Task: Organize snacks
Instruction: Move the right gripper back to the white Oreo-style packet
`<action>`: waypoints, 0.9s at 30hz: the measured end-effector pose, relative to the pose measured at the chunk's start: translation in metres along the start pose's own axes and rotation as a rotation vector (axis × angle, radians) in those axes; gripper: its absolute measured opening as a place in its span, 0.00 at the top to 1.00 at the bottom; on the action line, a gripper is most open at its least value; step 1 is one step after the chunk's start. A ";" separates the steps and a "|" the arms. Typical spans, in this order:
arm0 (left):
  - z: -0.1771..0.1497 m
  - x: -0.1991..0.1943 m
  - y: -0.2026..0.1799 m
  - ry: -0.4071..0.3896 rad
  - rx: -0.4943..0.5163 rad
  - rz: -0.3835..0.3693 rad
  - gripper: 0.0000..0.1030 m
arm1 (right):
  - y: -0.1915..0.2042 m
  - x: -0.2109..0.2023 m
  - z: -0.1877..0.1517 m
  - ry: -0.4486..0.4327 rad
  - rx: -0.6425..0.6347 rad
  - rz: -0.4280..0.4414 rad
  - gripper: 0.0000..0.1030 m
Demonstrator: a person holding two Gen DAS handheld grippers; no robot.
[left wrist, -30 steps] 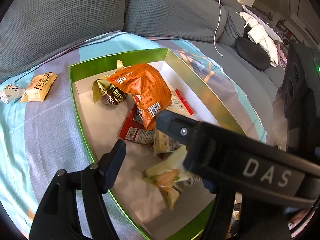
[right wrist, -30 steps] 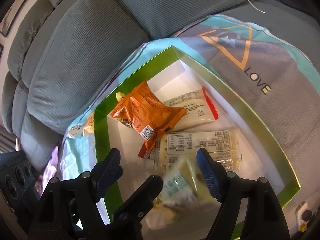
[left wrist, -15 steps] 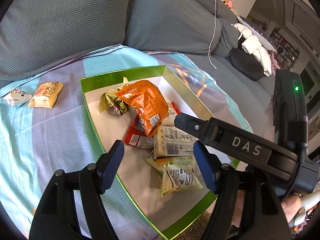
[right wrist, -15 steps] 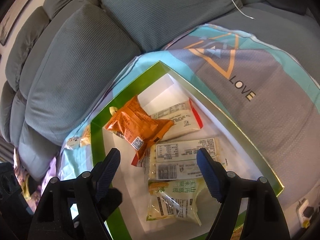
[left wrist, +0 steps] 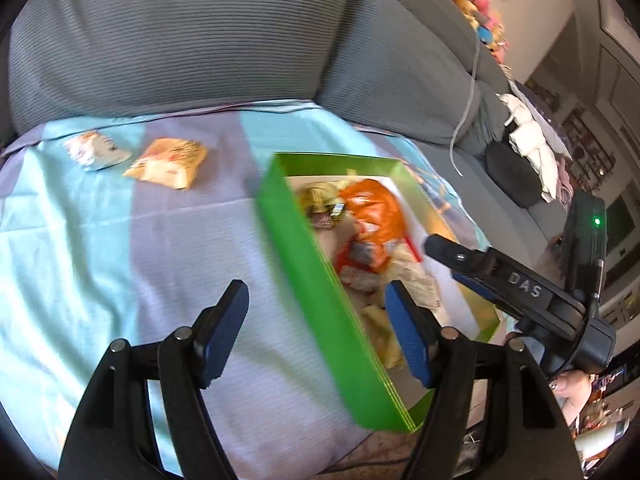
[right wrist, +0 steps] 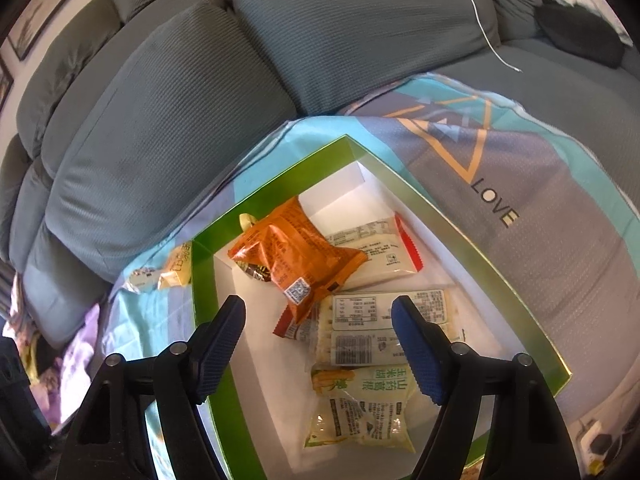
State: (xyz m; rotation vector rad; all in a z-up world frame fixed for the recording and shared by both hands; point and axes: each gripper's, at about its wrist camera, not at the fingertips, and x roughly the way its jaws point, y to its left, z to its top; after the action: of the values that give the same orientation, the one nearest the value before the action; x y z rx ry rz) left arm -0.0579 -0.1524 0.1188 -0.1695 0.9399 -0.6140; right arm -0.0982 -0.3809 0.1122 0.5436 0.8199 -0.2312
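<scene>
the green box, white inside, sits on a striped blue, lilac and grey cloth spread over the seat of a grey sofa. inside the box an orange packet lies on top of the pile, partly covering a white packet with a red end and a dark brown wrapper. nearer the camera lie two pale packets with printed labels, side by side, and below them a pale green packet flat on the white floor of the box. a red wrapper shows from under the orange packet.

outside the box, on the cloth near the sofa back, rest a yellow-orange packet and, just beside it, a small white packet; they lie well apart from the box.

the right gripper hangs above the box, its jaws wide but narrowing, with nothing pinched between them. the left gripper hangs over the near left wall of the box, its jaws also narrowing and pinching nothing; the left-wrist view is blurred. in that view the right gripper's black body, marked "das", reaches over the box from the right, with part of a hand beneath it.
</scene>
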 end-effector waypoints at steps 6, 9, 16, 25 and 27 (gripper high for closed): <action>0.007 -0.021 0.055 -0.070 0.004 0.245 0.32 | 0.027 -0.001 -0.004 0.003 -0.077 0.043 0.25; 0.008 -0.025 0.096 -0.118 -0.080 0.262 0.32 | 0.048 -0.001 -0.009 0.003 -0.132 0.073 0.25; 0.017 -0.029 0.171 -0.079 -0.215 0.323 0.56 | 0.151 0.037 -0.013 0.082 -0.289 0.114 0.25; 0.023 -0.054 0.226 -0.095 -0.399 0.264 0.65 | 0.292 0.166 0.011 0.262 -0.426 0.149 0.25; 0.022 -0.052 0.236 -0.085 -0.438 0.267 0.65 | 0.314 0.195 0.011 0.287 -0.470 0.129 0.25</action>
State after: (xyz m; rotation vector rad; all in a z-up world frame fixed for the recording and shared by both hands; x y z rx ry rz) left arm 0.0359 0.0670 0.0761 -0.4489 0.9844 -0.1471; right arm 0.1640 -0.1215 0.0889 0.1848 1.0742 0.1627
